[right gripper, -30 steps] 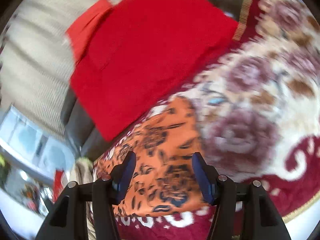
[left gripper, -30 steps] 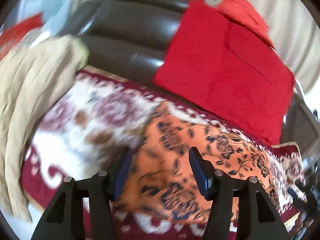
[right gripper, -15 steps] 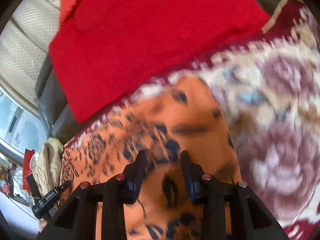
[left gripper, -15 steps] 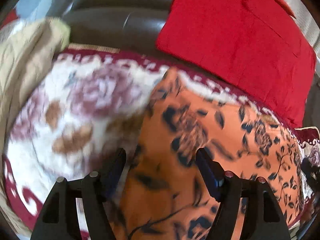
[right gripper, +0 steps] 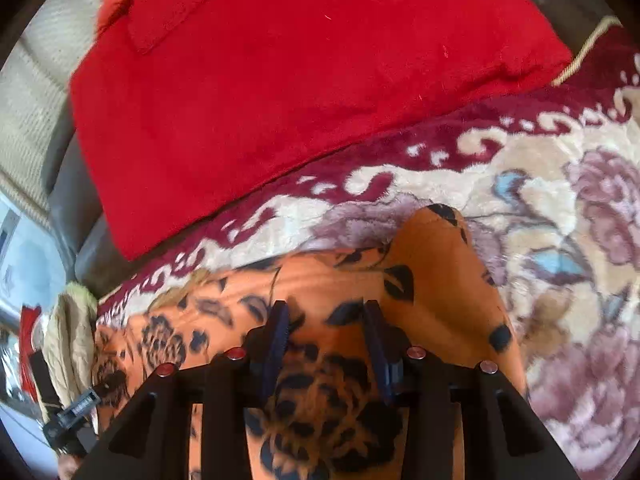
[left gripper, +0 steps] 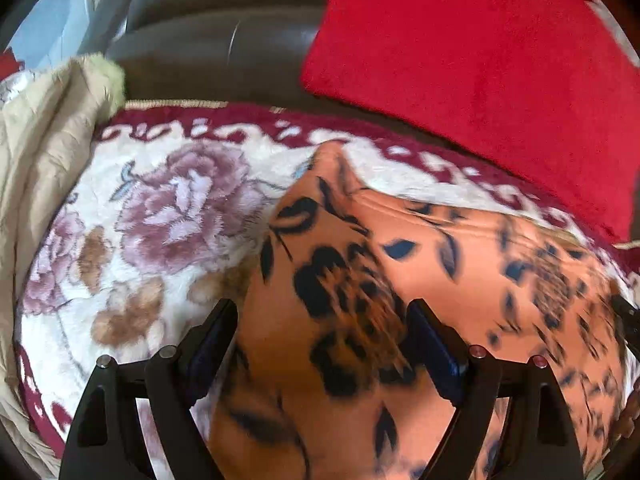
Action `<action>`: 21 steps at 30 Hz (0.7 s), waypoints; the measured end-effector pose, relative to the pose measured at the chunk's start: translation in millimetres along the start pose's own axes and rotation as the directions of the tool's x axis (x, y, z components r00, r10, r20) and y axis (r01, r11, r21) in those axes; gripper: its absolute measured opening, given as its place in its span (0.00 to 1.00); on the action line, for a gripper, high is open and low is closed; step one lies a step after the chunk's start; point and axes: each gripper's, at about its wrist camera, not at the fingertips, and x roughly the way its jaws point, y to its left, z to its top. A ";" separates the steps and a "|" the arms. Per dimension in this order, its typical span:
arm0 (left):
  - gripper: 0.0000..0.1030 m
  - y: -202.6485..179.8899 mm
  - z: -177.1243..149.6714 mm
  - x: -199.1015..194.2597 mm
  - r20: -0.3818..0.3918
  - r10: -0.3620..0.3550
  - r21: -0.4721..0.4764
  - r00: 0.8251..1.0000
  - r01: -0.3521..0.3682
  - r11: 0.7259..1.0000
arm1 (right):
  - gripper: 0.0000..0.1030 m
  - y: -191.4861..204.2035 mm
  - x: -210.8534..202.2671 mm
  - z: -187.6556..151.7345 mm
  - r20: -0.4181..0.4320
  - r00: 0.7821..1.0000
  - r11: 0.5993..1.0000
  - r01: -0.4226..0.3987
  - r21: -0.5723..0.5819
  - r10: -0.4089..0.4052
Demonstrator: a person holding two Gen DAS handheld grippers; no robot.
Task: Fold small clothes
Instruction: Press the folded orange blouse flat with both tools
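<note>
Orange cloth [left gripper: 400,272]: now spread on floral blanket [left gripper: 160,216], closer under both grippers than a second ago.
Left gripper [left gripper: 324,344]: jaws opening wide, gripping nothing.
Right gripper [right gripper: 326,340]: narrowed, part-open over the cloth; grasp pending.

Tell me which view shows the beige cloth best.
The left wrist view: the beige cloth fills its left edge, with folds visible. The right wrist view shows it only as a small bundle far at the lower left.

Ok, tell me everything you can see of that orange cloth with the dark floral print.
The orange cloth with dark floral print looks thin and soft. It lies spread, slightly rumpled, on the plush floral blanket, one corner pointing towards the red cushion. The left gripper, jaws opening, and the right gripper both straddle it; contact is unclear.
</note>
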 end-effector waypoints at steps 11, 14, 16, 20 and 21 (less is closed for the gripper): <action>0.88 -40.5 -77.1 -43.6 0.175 0.105 0.200 0.979 -0.140 0.970 | 0.45 37.6 -50.1 -86.6 0.114 0.974 0.956 0.217 -0.196 -0.198; 0.88 -43.4 -86.1 -72.7 0.252 0.006 0.180 0.968 -0.053 0.982 | 0.46 42.8 -76.9 -99.7 0.193 0.965 0.961 0.214 -0.175 -0.179; 0.88 -49.3 -89.8 -74.1 0.256 0.005 0.197 0.967 -0.057 0.979 | 0.46 51.8 -78.1 -111.8 0.226 0.954 0.940 0.249 -0.232 -0.197; 0.88 -53.6 -95.8 -40.3 0.160 0.045 0.220 0.986 -0.080 0.972 | 0.46 53.3 -62.7 -118.8 0.196 0.955 0.927 0.270 -0.259 -0.223; 0.89 -57.0 -99.8 -40.8 0.175 0.047 0.237 0.984 -0.088 0.967 | 0.46 54.6 -63.3 -120.6 0.209 0.952 0.923 0.276 -0.269 -0.224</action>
